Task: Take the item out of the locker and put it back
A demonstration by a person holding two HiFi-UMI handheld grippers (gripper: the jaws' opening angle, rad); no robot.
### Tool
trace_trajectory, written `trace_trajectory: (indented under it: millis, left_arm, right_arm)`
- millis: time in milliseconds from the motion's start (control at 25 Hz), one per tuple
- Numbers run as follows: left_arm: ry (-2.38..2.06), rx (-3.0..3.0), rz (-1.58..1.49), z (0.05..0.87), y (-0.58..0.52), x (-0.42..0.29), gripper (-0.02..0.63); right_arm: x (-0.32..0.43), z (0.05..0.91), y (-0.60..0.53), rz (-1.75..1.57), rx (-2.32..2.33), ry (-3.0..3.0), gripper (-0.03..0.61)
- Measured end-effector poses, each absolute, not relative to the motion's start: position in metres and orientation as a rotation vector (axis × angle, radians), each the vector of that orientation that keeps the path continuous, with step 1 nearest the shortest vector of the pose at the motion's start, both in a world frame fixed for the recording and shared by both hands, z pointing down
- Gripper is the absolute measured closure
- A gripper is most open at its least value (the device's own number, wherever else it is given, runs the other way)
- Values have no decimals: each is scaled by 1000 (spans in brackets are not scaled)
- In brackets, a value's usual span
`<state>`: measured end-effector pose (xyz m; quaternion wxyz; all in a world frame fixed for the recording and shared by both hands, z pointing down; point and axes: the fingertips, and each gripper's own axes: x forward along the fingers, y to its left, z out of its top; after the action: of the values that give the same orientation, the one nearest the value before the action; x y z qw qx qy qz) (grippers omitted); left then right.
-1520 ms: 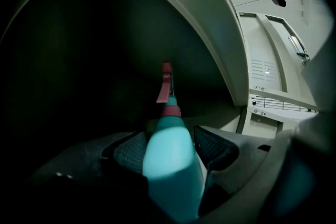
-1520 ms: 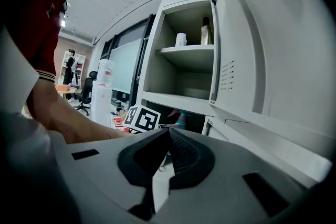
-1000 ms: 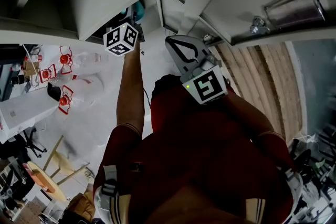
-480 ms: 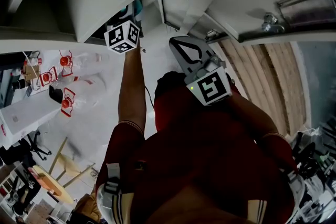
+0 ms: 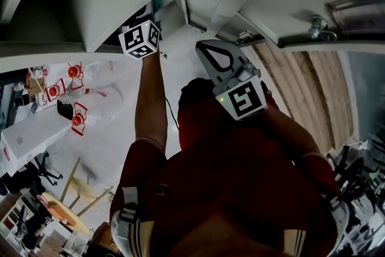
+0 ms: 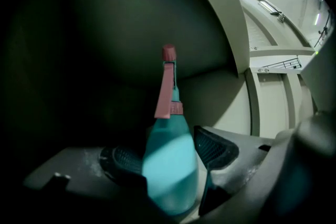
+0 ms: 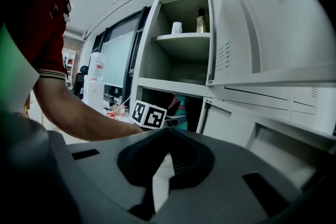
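Bottle (image 6: 168, 178), one (teal), clamped in left tool (image 6: 169, 155); right tool (image 7: 167, 136) closed.

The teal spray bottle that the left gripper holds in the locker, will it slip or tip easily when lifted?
The spray bottle looks smooth and rounded where the left gripper clamps it, so it may slip or twist. Its tall pink trigger head sits high, so it probably tips easily.
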<state>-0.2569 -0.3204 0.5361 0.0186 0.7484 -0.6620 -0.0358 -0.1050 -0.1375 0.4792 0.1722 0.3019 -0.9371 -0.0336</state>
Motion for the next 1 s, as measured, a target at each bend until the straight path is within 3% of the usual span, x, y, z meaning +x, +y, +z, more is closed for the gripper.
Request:
trace_trajectory:
  millis: [1000]
  left_arm:
    - [-1969,2337,35,541,-272,-250,296]
  right_arm:
    - [-117,475,-150,100,891,-2727,581]
